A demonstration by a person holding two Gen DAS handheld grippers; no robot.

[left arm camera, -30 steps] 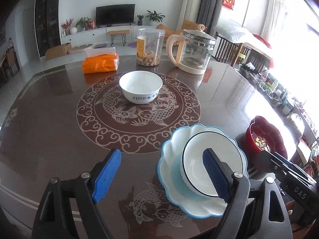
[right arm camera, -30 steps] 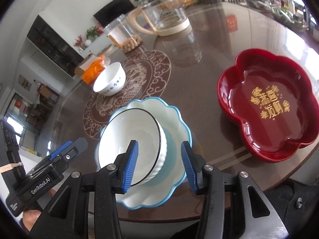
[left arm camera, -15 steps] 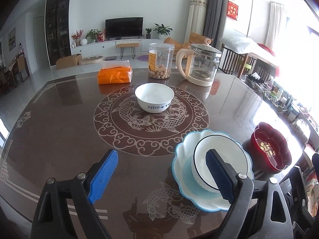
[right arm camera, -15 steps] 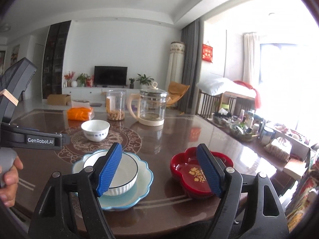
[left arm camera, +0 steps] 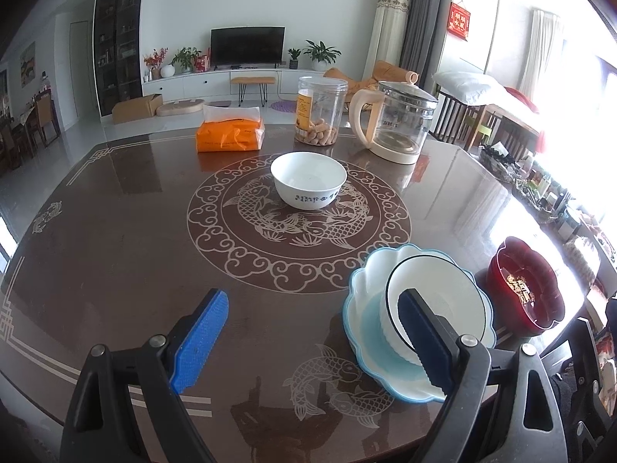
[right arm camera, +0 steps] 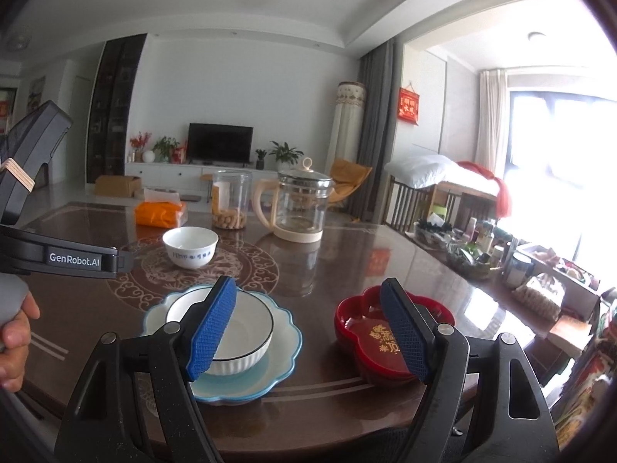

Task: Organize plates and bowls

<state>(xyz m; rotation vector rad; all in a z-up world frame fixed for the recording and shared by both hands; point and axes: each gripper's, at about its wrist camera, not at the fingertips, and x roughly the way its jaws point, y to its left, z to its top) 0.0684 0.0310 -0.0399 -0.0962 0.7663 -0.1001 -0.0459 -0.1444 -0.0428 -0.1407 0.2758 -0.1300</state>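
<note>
Right gripper: jaws have just been opening and now stand wide, nothing between the pads. A second ago it hung close over the black-rimmed bowl; it is now drawn back and levelled, so that placement appears finished. Left gripper: wide apart, empty.

The bowl sits inside the blue scalloped plate. Red dish just right of the plate; small white bowl beyond it, apparently next.

Daylit room, strong light came from the window at right, blown out white there, glare streaked the glossy table, far wall dimmer, fisheye bent the edges, corners vignetted black, both views sharp
</note>
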